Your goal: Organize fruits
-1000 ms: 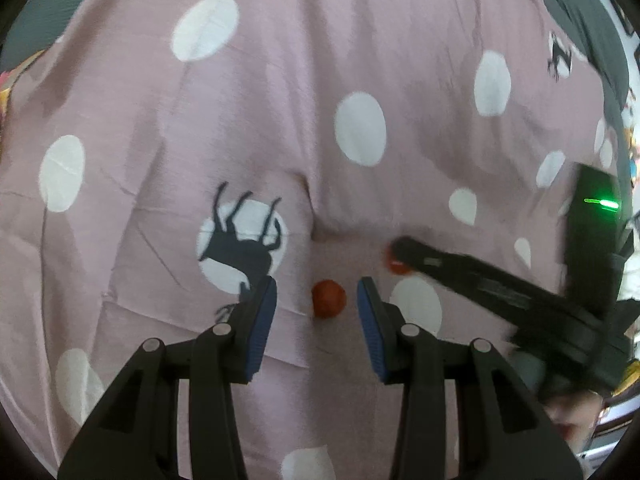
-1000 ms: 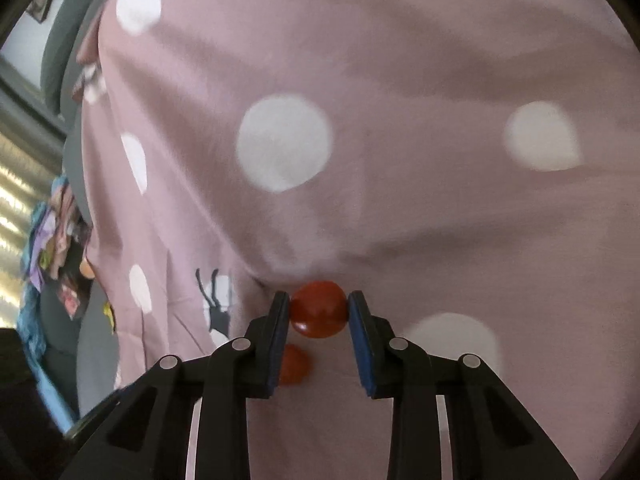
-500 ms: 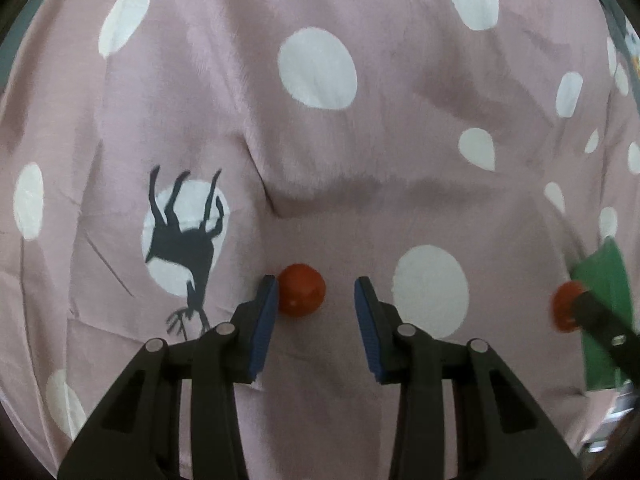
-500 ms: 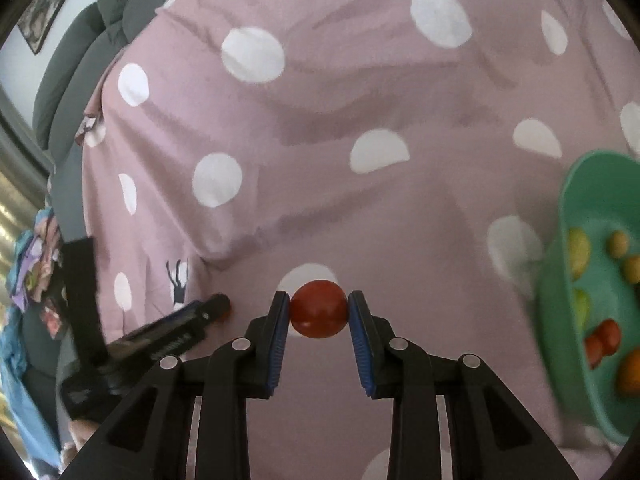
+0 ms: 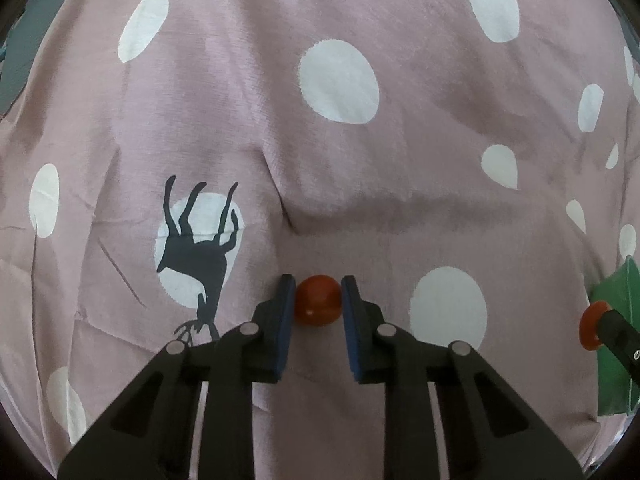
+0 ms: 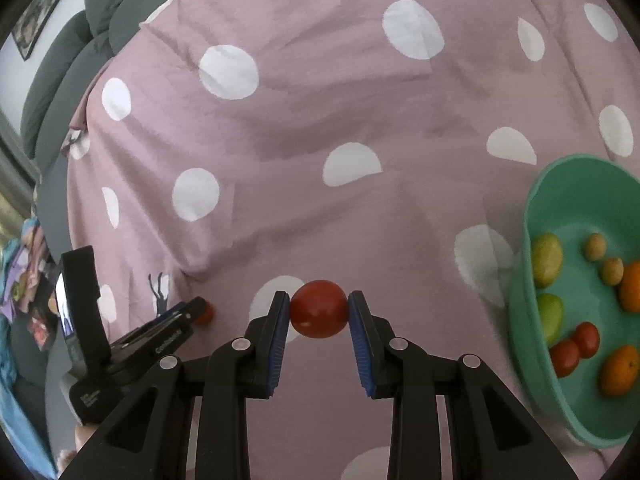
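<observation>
My left gripper (image 5: 318, 294) is shut on a small red tomato (image 5: 318, 300) that rests low on the pink spotted cloth (image 5: 340, 168). My right gripper (image 6: 319, 310) is shut on a second red tomato (image 6: 319, 309) and holds it above the cloth, left of the green bowl (image 6: 532, 208). The bowl holds several fruits: green ones, orange ones, small red tomatoes and small brown ones. In the right wrist view the left gripper (image 6: 200, 312) shows at the lower left with its tomato. In the left wrist view the right gripper's tomato (image 5: 592, 326) shows at the right edge by the bowl (image 5: 616, 304).
A black deer print (image 5: 196, 256) lies on the cloth left of my left gripper. Grey cushions (image 6: 68, 68) line the far left edge of the cloth. Colourful items (image 6: 24, 272) lie at the far left below them.
My left gripper has closed on the tomato on the cloth. My right gripper has carried its tomato to the right, closer to the green bowl, which has come further into view.
</observation>
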